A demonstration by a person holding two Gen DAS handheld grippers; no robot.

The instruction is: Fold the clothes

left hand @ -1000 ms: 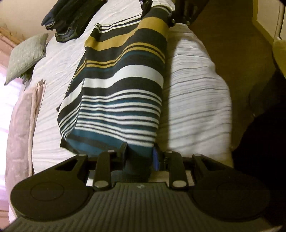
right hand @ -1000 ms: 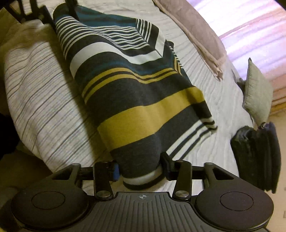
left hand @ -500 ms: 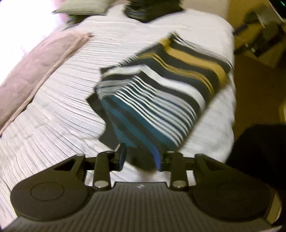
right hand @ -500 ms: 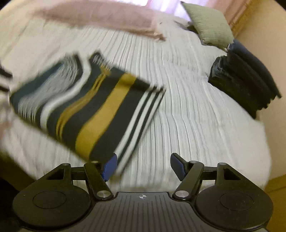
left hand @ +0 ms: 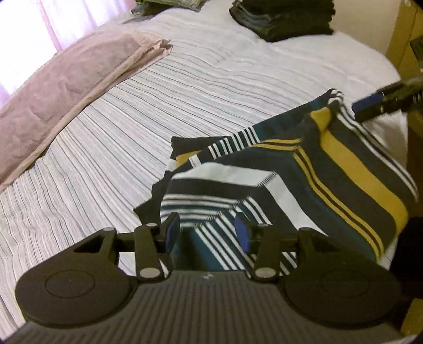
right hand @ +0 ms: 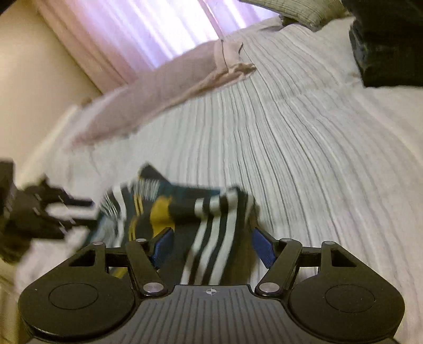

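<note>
a folded navy, teal, mustard and white striped garment [left hand: 304,180] lies rumpled on the bed

Striped bed [left hand: 185,87] carries striped garment [left hand: 304,172], pink pillow [left hand: 66,87], dark folded stack [left hand: 285,18] (probably clothes).

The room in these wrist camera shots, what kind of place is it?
Most likely a bedroom in a home. A bed with a striped cover fills both views, a pink pillow lies beside curtains, and a stack of dark folded clothes sits at the far edge.
</note>
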